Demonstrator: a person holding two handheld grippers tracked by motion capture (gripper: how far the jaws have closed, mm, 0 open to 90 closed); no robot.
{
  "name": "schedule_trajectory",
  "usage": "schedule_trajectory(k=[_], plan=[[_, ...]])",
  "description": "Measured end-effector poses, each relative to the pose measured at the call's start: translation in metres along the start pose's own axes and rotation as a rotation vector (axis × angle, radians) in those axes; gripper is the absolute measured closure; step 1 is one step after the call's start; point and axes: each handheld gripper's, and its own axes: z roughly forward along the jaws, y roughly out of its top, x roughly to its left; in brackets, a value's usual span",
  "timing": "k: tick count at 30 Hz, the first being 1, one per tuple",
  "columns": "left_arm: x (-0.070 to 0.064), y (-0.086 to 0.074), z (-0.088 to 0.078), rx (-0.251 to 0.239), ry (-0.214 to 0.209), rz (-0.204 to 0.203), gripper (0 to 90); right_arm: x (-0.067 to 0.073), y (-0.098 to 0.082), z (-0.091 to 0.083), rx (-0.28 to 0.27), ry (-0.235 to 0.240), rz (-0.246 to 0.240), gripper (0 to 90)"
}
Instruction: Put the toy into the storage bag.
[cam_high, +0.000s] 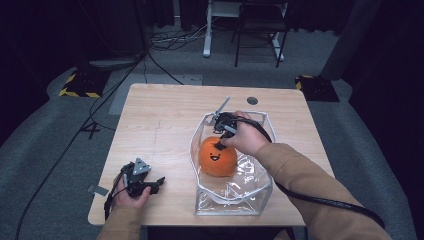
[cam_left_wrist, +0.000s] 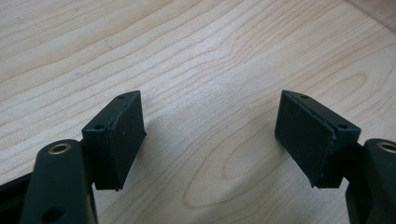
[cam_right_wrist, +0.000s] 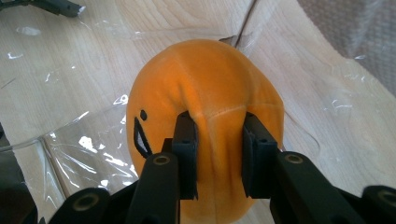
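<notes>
Left hand-held gripper (cam_high: 159, 183): on the pale wooden surface (cam_high: 160, 125), well left of the clear plastic zip pouch (cam_high: 250, 192); jaws wide apart, nothing between them.
Round orange plush toy with a black smiling face (cam_high: 218, 157): inside the pouch.
Right hand-held gripper (cam_right_wrist: 218, 158): above the pouch, jaws pinching a fold of the toy's fabric.

The table (cam_high: 165, 115) is evenly lit amid dark surroundings, glare glints on the clear plastic bag (cam_right_wrist: 93, 154), and close jaws blur slightly.
</notes>
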Motion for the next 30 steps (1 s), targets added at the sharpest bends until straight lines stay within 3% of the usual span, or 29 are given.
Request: schedule_trajectory(k=[24, 30], plan=[[0.0001, 0.0, 0.0001, 0.0, -0.002, -0.001, 24.4, -0.0024, -0.0048, 0.0052, 0.024, 0.0, 0.016, 68.1], [0.0002, 0.0001, 0.0001, 0.001, -0.002, 0.0, 24.4, -0.0036, -0.0082, 0.0018, -0.004, 0.005, 0.028, 58.6]])
